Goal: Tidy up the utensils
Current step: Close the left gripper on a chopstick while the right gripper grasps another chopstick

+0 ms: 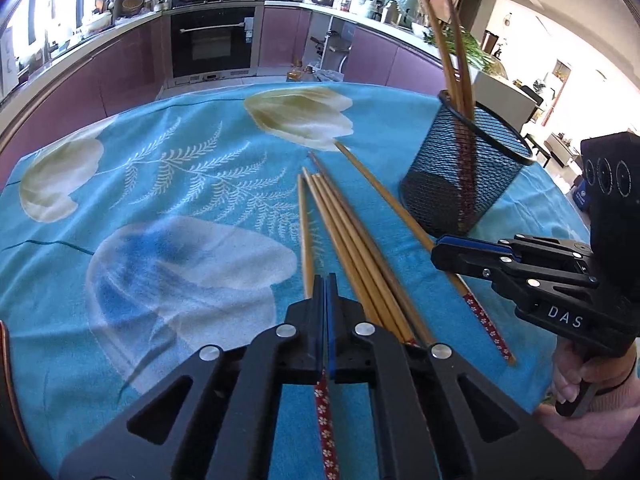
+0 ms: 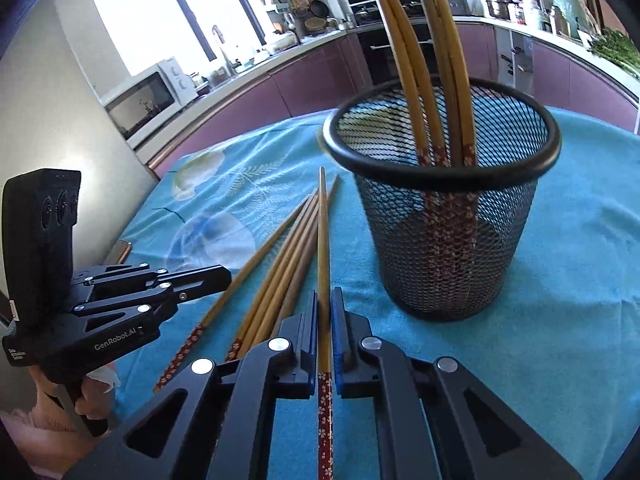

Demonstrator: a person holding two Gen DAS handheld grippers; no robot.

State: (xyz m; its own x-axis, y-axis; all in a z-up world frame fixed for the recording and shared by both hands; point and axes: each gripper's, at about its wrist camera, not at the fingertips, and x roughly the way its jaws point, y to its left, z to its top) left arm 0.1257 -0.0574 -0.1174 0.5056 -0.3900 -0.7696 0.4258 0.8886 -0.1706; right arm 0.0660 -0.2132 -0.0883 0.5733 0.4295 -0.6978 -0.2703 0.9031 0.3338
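Left wrist view shows a table under a blue tablecloth printed with pale flowers and ferns, with purple kitchen cabinets and a black oven behind it. On the cloth stands a black mesh holder, upright, with four chopsticks leaning inside it, patterned red ends down. Just beside the holder, toward the left gripper, a loose bundle of chopsticks lies flat on the cloth, tips pointing toward the kitchen. The left gripper has its jaws pressed together on one chopstick, whose red flowered end shows beneath the fingers. The right gripper, near the holder's base, pinches a single chopstick between nearly closed jaws, its tip pointing forward past the bundle.
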